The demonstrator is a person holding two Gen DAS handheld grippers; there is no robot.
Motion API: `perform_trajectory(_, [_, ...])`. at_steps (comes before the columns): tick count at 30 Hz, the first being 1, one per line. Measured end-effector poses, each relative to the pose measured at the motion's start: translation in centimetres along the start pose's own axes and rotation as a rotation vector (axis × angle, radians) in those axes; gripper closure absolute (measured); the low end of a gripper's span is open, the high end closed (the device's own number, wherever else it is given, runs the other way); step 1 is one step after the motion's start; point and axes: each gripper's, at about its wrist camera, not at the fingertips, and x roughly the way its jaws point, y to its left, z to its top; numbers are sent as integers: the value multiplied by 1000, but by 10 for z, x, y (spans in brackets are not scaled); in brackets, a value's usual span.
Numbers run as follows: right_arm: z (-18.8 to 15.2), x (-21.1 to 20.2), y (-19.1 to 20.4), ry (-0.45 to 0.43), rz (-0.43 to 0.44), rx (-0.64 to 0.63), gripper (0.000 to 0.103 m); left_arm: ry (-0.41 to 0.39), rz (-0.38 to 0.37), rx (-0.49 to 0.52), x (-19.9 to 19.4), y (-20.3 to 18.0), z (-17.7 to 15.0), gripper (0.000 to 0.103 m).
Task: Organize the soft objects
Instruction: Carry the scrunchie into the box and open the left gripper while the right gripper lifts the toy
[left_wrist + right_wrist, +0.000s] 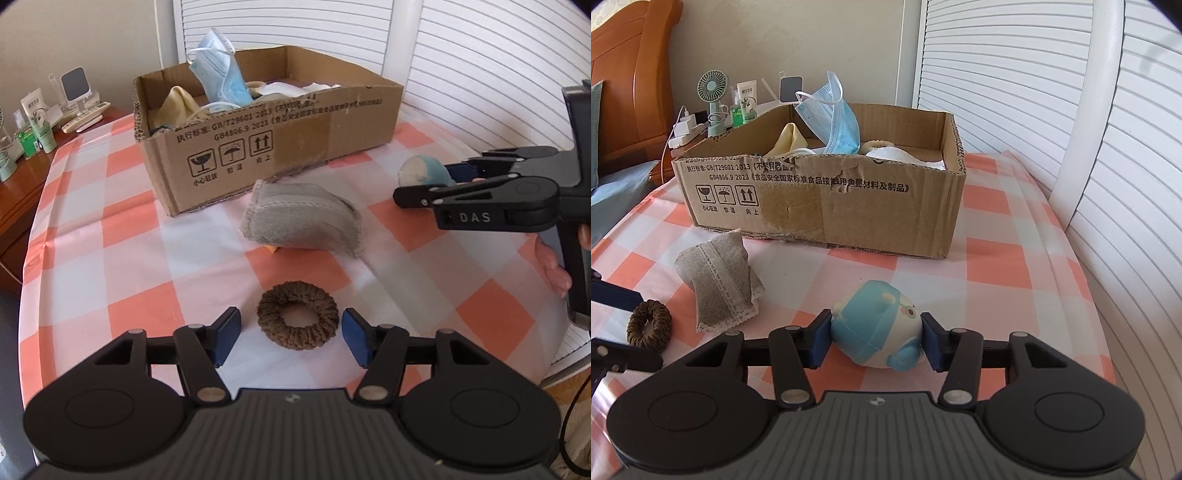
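Observation:
A brown knitted hair scrunchie (pixel 297 315) lies on the checked tablecloth between the open fingers of my left gripper (pixel 291 338), not touching the pads. It also shows in the right wrist view (pixel 649 324). My right gripper (pixel 877 338) has its pads against both sides of a blue and white squishy toy (pixel 877 323) resting on the cloth. The toy shows in the left wrist view (pixel 424 170) too, with the right gripper (pixel 436 184) around it. A grey lace-edged pouch (pixel 303 218) lies between them, in front of the cardboard box (pixel 280 147).
The box (pixel 827 206) holds a blue face mask (pixel 834 122), a yellow cloth and white items. A wooden nightstand (pixel 22 184) with bottles and a fan stands to the left. White slatted panels (pixel 1071 110) rise along the right edge.

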Motion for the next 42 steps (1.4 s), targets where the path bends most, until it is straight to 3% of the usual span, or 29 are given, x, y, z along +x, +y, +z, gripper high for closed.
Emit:
perform_trajectory(1, [0, -1, 0, -1, 2, 0, 48, -3, 1, -6, 0, 1, 0, 50])
perform_trajectory(2, [0, -2, 0, -2, 2, 0, 49, -5, 4, -3, -1, 2, 1, 60])
perform_trajectory(5, [1, -6, 1, -12, 5, -8, 49, -6, -5, -14, -3, 3, 1, 68])
perform_trajectory(23, [7, -58, 4, -69, 68, -74, 50, -66, 4, 19, -47, -9, 21, 68])
perform_trajectory(33, [12, -75, 7, -113, 72, -98, 50, -181, 68, 66, -53, 2, 87, 68])
perform_trajectory(42, [21, -73, 11, -119, 77, -134, 50, -170, 126, 31, -6, 29, 149, 68])
